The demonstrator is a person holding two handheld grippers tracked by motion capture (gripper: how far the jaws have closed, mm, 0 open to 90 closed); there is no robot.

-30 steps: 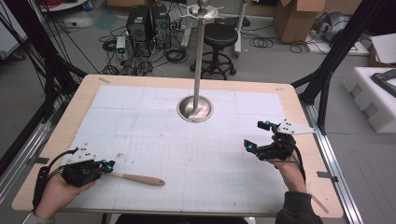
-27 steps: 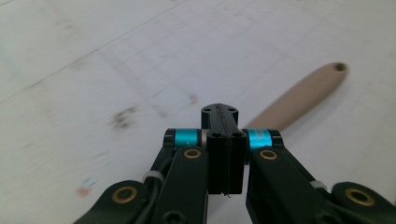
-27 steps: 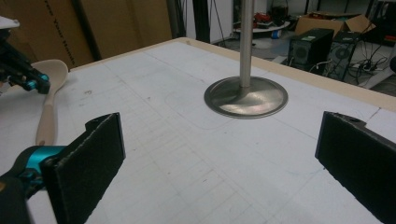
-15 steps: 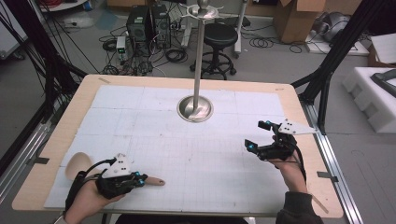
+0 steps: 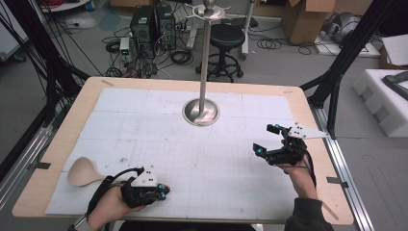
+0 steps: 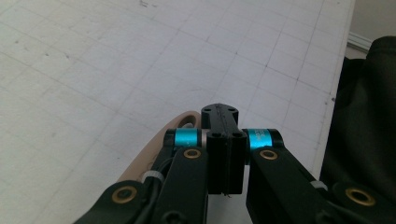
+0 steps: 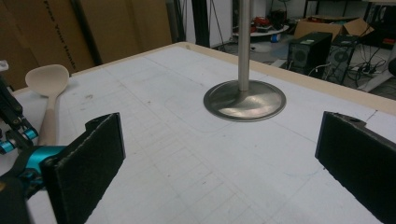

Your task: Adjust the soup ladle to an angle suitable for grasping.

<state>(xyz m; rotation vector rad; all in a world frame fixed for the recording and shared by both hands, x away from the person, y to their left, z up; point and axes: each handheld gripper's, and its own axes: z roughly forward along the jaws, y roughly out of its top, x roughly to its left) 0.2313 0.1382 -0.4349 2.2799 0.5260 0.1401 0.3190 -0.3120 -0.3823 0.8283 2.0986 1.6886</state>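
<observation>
So the left hand-held gripper (image 5: 161, 191) sits right at the near edge of the desk (image 5: 72, 130), jaws pinched together on the handle of the wooden spoon (image 5: 82, 172). In the left gripper view the pale rounded handle end pokes out just under and left of the closed black jaws. The spoon lies flat, running back behind that gripper, with its smooth oval bowl out past the person's wrist, close to the desk's left rim. Not much room on the near side, since the edge is right behind the hand, but ahead of the jaws it's all open mat.

The right hand-held gripper (image 5: 267, 140) hangs near the right rim with its jaws spread wide and nothing between them. Its pads (image 7: 91, 154) look like flat, rough black foam. Plenty of bare gridded white mat (image 5: 159, 139) lies between the two grippers, a bit scuffed and speckled.

Farther out, beyond both grippers and about mid-desk, stands a shiny metal pole stand (image 5: 200, 112), with a round dished base and a thin upright post. It's well apart from either gripper. The desk's border is light plywood, with rounded corners.
</observation>
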